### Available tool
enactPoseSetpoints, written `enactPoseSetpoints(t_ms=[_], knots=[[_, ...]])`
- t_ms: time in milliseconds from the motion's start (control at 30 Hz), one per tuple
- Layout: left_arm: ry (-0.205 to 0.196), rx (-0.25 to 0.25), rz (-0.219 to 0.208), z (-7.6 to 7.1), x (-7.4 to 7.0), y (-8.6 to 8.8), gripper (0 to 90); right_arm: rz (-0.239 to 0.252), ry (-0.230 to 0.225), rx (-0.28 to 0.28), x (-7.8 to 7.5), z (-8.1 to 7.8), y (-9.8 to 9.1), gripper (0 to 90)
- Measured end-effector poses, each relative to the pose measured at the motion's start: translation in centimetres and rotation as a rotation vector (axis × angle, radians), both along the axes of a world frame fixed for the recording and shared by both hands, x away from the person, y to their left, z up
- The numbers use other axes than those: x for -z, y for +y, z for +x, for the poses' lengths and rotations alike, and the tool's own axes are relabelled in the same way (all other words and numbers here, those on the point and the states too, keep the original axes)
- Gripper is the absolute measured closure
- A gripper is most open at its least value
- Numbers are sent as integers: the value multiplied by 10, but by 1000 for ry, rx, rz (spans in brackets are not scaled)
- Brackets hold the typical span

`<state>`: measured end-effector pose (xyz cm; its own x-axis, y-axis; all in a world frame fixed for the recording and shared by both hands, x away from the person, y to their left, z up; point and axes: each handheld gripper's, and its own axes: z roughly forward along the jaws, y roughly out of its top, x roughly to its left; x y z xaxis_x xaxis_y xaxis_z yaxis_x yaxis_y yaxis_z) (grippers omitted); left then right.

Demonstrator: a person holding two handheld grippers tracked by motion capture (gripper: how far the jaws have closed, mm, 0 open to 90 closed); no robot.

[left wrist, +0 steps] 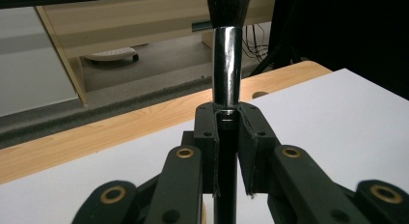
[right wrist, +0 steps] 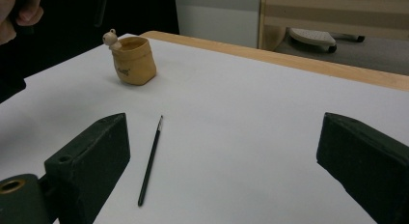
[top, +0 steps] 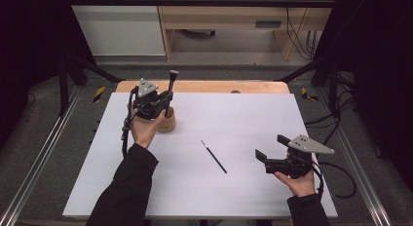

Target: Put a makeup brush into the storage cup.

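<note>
Left gripper view: makeup brush (left wrist: 226,64) upright btwn closed jaws, prob. clamped.

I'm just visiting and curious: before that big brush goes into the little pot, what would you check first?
1. Left gripper shut on the big brush: ok.
2. Brush upright, bristles up: ok.
3. Brush above the pot: seems so, ok.
4. Pot standing, mouth open: ok.
5. Room inside the pot: cannot tell.
6. Right gripper open, away from the thin brush: ok.

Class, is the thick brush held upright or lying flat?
Upright: the thick brush stands vertical between the left gripper jaws, bristles on top.
</note>
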<state>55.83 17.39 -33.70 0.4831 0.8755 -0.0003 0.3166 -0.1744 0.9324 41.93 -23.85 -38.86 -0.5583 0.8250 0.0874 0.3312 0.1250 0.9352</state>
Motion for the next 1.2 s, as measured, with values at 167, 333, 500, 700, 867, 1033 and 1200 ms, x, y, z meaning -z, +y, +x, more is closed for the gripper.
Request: enactPoseSetpoints(t_ms=[167, 333, 500, 700, 867, 1033, 1200], knots=[[-2, -16, -1, 6, 2, 1, 788, -2, 2, 0, 1, 0, 0, 52], [4, -25, 5, 11, 5, 1, 788, -2, 2, 1, 1, 1, 0, 52], [3, -31, 3, 16, 8, 2, 788, -7, 4, -2, 2, 1, 1, 52], [3, -50, 7, 23, 10, 5, 788, 0, 4, 1, 1, 1, 0, 53], [13, -66, 12, 29, 15, 7, 788, 0, 4, 1, 2, 1, 0, 54], [10, -69, 11, 32, 17, 8, 788, 0, 4, 1, 2, 1, 0, 54], [14, -71, 18, 35, 21, 7, 788, -2, 5, -2, 2, 1, 1, 54]])
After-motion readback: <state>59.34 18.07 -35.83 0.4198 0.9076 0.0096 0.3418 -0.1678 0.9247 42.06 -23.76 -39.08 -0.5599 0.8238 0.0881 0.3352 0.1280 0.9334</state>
